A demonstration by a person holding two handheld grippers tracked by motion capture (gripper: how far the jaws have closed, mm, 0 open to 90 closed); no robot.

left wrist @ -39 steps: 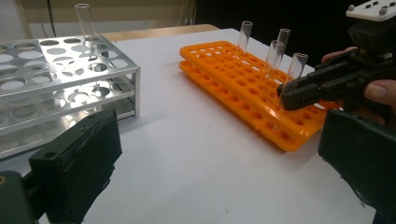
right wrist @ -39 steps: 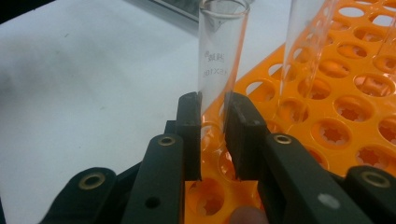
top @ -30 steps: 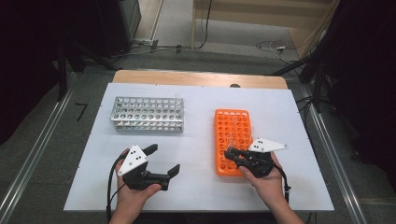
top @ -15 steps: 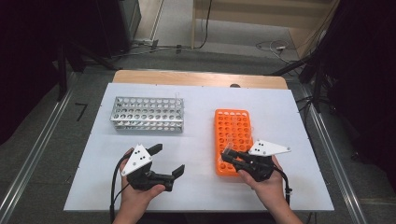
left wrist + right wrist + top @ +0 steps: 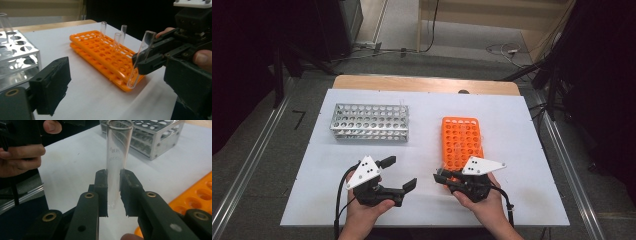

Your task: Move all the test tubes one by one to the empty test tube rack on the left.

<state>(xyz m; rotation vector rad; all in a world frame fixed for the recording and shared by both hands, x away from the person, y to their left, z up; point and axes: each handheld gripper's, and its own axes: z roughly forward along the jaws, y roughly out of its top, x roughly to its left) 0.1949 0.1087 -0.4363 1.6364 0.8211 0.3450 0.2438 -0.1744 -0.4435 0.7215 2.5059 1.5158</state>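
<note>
The right claw [image 5: 114, 192] is clenched on a clear glass test tube [image 5: 117, 160], its two black jaws pressing the tube's lower half from either side while the open mouth rises above them. In the left gripper view that same tube [image 5: 140, 58] leans at a tilt, its rounded bottom hanging just past the near corner of the orange rack [image 5: 105, 56], close to the counter [image 5: 95, 97]; whether it touches the rack there is hard to tell. Three more empty tubes [image 5: 117, 41] stand upright in holes of the orange rack. From the high view the right claw [image 5: 443, 177] sits at the near end of the orange rack [image 5: 462, 137], held in the person's right hand [image 5: 482, 202]. The left claw [image 5: 401, 172] is released, its jaws spread wide and grasping nothing, hovering over bare white counter [image 5: 422, 115] in the left hand [image 5: 364, 210], near the right claw but apart from it. A silver metal rack [image 5: 369, 121] lies farther back on the left side of the counter, well apart from the orange one.
</note>
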